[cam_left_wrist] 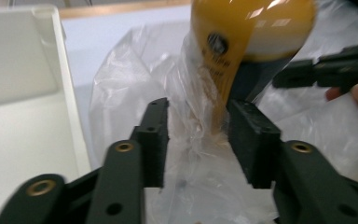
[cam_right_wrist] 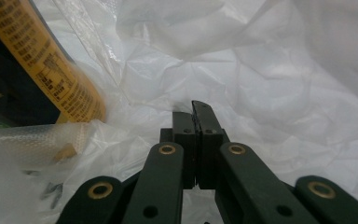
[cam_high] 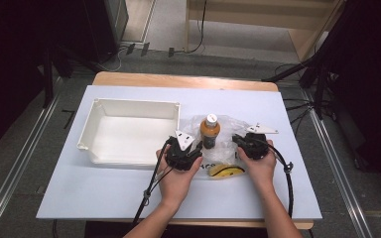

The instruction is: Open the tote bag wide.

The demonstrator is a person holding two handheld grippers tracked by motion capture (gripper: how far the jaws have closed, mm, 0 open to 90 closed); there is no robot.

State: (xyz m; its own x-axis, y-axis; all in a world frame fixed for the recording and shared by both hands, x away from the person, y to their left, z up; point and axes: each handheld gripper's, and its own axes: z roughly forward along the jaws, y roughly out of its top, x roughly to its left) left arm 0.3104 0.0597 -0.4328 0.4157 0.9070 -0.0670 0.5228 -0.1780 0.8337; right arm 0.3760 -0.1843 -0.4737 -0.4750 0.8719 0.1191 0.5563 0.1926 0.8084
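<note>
Left gripper (cam_left_wrist: 198, 135) was released around the bag (cam_left_wrist: 135, 79), right (cam_right_wrist: 196, 140) clenched on it; the bottle (cam_high: 210, 130) could topple.

Orange bottle (cam_high: 210, 131), white tray (cam_high: 129, 106)

**The room around your table**

You sit at a wooden table (cam_high: 183, 80) covered by a pale blue-white sheet (cam_high: 104, 188). Beyond its far edge lies grey floor (cam_high: 218, 62), crossed by dark cables (cam_high: 198, 29) that run toward a light wooden cabinet (cam_high: 278, 15) at the upper right. Metal rails (cam_high: 15, 173) run along the floor on both sides of you. Black curtains (cam_high: 10, 59) close in left and right, with dark stand legs (cam_high: 317, 74) planted near them. Light falls evenly from above.
</note>
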